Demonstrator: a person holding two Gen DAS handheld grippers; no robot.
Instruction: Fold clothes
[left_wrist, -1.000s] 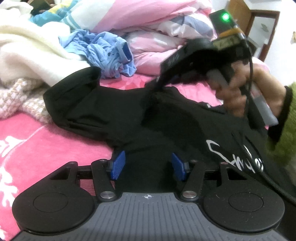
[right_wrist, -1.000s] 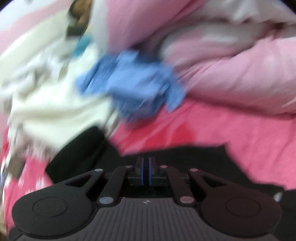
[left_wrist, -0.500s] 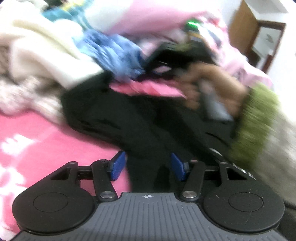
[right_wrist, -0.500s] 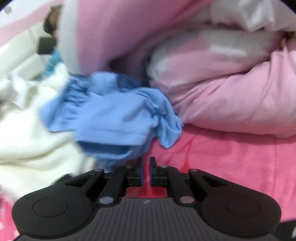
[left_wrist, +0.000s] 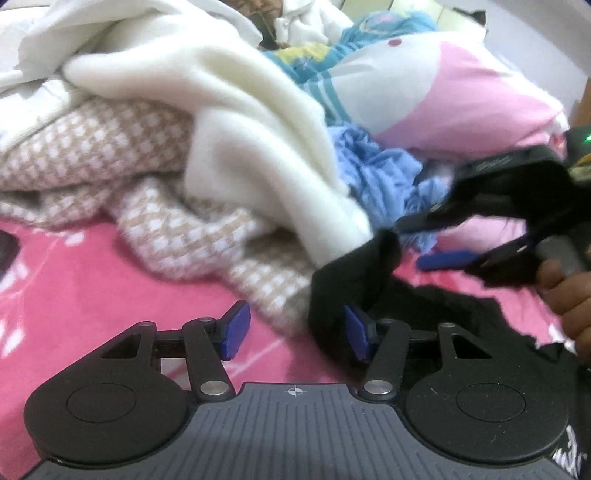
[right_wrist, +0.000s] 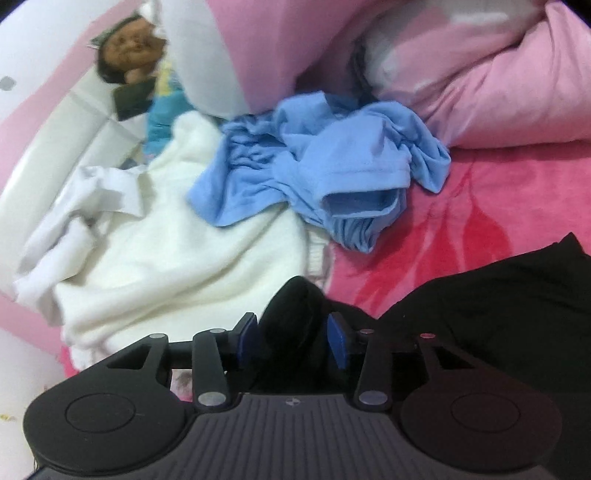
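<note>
Sprawling under everything is the hot pink bedspread (right_wrist: 498, 192), and it's basically the only flat room around: one bare patch runs between the blue shirt and the black garment in the right wrist view, another sits at the lower left of the left wrist view. Along the far edge the pink and white duvet (right_wrist: 509, 92) is heaped up like a wall. Next biggest is the white fleece blanket (left_wrist: 258, 122), draped over a beige checked knit (left_wrist: 155, 236), with its lower edge hanging right onto the end of the black fabric. The black garment (right_wrist: 498, 306) lies on the bedspread, ragged edge against the pink, and one bunched end of it (left_wrist: 354, 273) stands up like a tube. A crumpled blue shirt (right_wrist: 332, 166) sits just past the fleece, partly on top of it, its hem apart from the black fabric. The left gripper (left_wrist: 295, 332) is spread about halfway; the black tube end lies against its right pad and the left pad is clear of it, so nothing is pinched. The right gripper (right_wrist: 291, 339) has its jaws opening, with a lump of black fabric between the pads, looks loose now. A hand (left_wrist: 569, 299) shows at the right edge, holding that gripper.
</note>
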